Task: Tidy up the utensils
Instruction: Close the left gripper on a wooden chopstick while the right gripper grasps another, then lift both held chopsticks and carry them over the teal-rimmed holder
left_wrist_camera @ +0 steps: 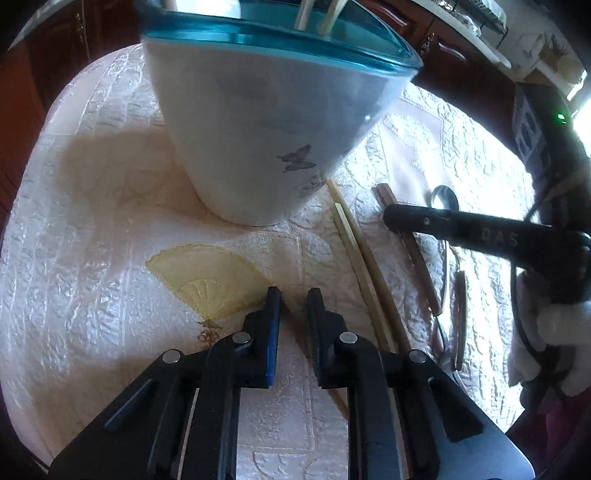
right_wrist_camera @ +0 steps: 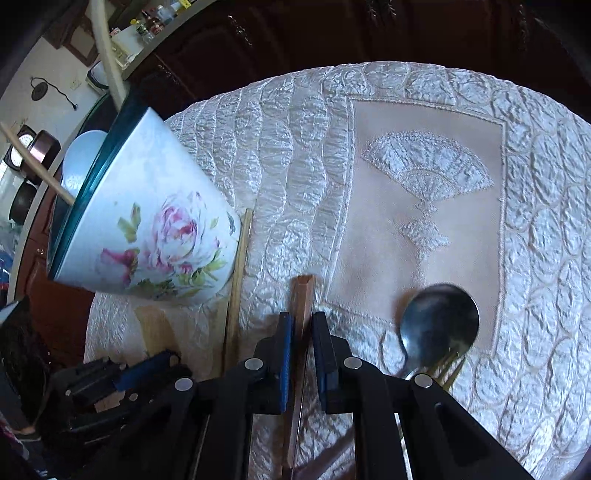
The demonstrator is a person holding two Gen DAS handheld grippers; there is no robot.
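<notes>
A white flowered bowl with a teal rim (left_wrist_camera: pixel 258 122) stands on the quilted cloth and holds pale chopsticks (left_wrist_camera: pixel 306 14); it also shows in the right wrist view (right_wrist_camera: pixel 147 229). My left gripper (left_wrist_camera: pixel 293 299) is open and empty in front of the bowl. Two pale chopsticks (left_wrist_camera: pixel 365 266) lie to its right. My right gripper (right_wrist_camera: pixel 303 321) has its jaws around a brown chopstick (right_wrist_camera: pixel 303 291), narrow gaps showing beside it; it also shows in the left wrist view (left_wrist_camera: pixel 391 218). A metal spoon (right_wrist_camera: pixel 439 325) lies to the right.
A second brown chopstick (left_wrist_camera: pixel 460 317) lies by the spoon (left_wrist_camera: pixel 445 199). A gold fork's tines (right_wrist_camera: pixel 452 365) show under the spoon. A pale chopstick (right_wrist_camera: pixel 238 280) lies beside the bowl. Dark wooden cabinets (right_wrist_camera: pixel 332 40) stand beyond the table's edge.
</notes>
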